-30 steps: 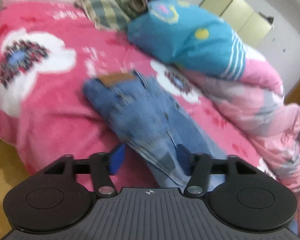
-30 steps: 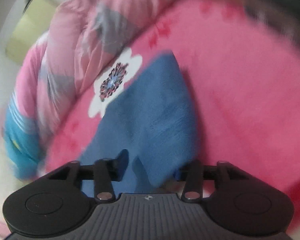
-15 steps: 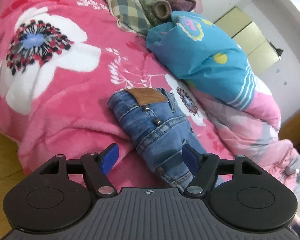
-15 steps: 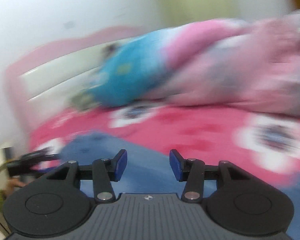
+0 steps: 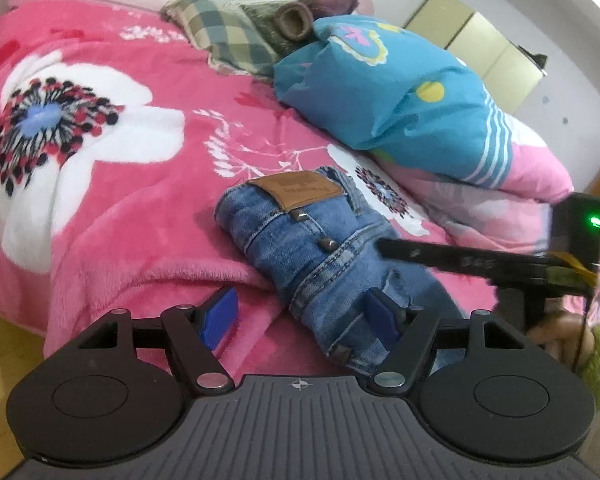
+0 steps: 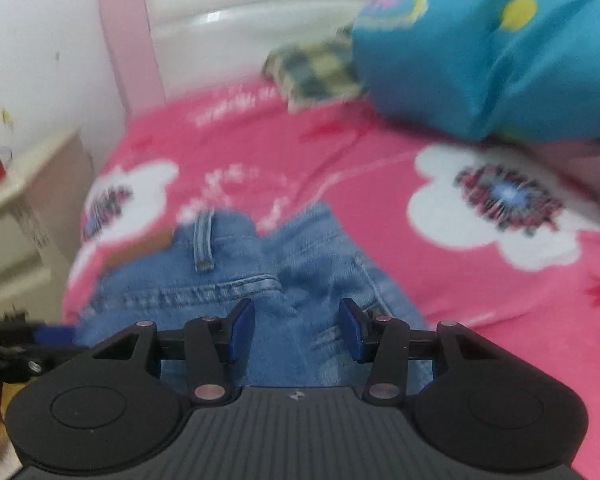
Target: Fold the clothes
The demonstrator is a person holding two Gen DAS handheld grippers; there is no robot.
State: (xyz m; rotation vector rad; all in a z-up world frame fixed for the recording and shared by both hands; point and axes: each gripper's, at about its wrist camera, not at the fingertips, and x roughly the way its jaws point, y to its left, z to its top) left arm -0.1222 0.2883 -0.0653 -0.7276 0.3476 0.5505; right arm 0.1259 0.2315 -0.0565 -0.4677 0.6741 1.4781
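Blue jeans (image 5: 300,236), folded into a narrow bundle with a brown leather patch on top, lie on the pink flowered blanket (image 5: 112,200). My left gripper (image 5: 300,320) is open low at the bundle's near end. One blue pad is over the blanket and the other is in front of the denim. My right gripper (image 6: 296,330) is open just above the jeans (image 6: 240,280) near the belt loop and waistband, with nothing pinched. Its black finger (image 5: 440,256) reaches over the jeans from the right in the left wrist view, with a hand (image 5: 560,336) behind it.
A blue pillow (image 5: 400,92) and a pink quilt (image 5: 500,208) are heaped along the far side of the bed. A checked cloth (image 5: 220,36) and rolled brown garments (image 5: 296,20) lie by the headboard. The blanket drops off at the left edge to a yellow floor (image 5: 4,332).
The right gripper swept across the bed and rolled, from the plain end of the jeans to the waistband, and came into the left view. The left gripper sank closer to the bundle, its jaws slightly wider.
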